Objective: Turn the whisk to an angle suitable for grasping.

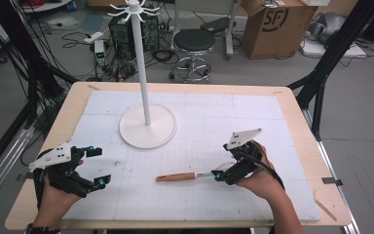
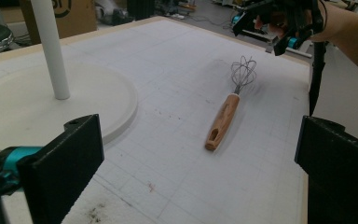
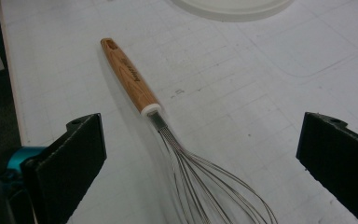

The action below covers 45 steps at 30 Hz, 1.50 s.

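A whisk [image 1: 175,177] with a wooden handle and wire head lies flat on the white mat [image 1: 199,112], handle pointing left. My right gripper [image 1: 222,168] is open, low over the wire head; in the right gripper view the wires [image 3: 205,182] run between the two jaws, untouched, with the handle [image 3: 129,77] beyond. My left gripper [image 1: 98,167] stands open at the front left, holding nothing. The left gripper view looks across at the whisk [image 2: 222,122] and the right gripper [image 2: 279,28] past it.
A white hook stand [image 1: 148,127] with a tall pole [image 1: 141,58] stands at the mat's middle back. On the floor beyond the wooden table edge [image 1: 175,87] are a black stool [image 1: 194,41], a cardboard box [image 1: 277,27], cables and black frame legs [image 1: 321,73].
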{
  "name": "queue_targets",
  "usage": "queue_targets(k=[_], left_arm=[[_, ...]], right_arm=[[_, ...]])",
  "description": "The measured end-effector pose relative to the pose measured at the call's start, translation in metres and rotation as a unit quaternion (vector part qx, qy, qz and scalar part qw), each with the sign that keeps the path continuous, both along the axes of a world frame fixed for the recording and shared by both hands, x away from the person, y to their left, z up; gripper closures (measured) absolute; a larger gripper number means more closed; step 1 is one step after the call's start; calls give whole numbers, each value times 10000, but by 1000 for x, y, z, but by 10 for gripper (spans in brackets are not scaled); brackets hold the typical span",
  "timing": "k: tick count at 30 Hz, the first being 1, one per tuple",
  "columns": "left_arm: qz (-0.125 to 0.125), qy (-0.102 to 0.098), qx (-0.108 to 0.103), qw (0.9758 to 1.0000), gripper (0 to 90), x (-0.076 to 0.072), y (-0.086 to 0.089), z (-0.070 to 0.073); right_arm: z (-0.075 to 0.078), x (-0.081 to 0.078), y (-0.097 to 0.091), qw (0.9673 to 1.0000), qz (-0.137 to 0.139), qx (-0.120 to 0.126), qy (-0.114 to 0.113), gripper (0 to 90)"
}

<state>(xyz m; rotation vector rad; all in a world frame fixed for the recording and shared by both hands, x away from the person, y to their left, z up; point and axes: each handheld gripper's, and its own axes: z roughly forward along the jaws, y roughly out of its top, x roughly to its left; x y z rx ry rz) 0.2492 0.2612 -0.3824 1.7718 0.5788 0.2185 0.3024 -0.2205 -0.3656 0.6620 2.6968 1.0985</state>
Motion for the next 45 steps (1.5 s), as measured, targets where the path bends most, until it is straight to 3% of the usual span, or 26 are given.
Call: queue_targets(k=[3,10,24,25,26,31,36,42,45], left_arm=[[-26,-1,22,10000,16,0,-2,0],[-38,6,42,10000,16,1,-3,-1],[-65,8,24,10000,16,1,-4,0],[-70,9,33,10000,16,1,-4,0],[-81,-3,41,10000,16,1,-4,0],[-86,4,34,10000,16,2,-4,-1],[-83,15,5,10000,16,2,-3,-1],[-94,27,-8,10000,16,2,-4,-1],[-93,29,0,10000,16,2,-4,-1]], right_arm=[[-1,3,7,10000,68,-22,23,3],[-6,9,33,9990,281,-335,109,13],[-21,14,68,9932,601,-945,326,72],[-22,15,71,9923,622,-1004,366,75],[-26,15,76,9906,694,-1098,427,143],[-33,16,86,9871,798,-1291,519,174],[-40,18,93,9817,917,-1492,743,304],[-47,18,100,9742,1068,-1779,884,423],[-50,18,102,9723,1106,-1858,887,471]])
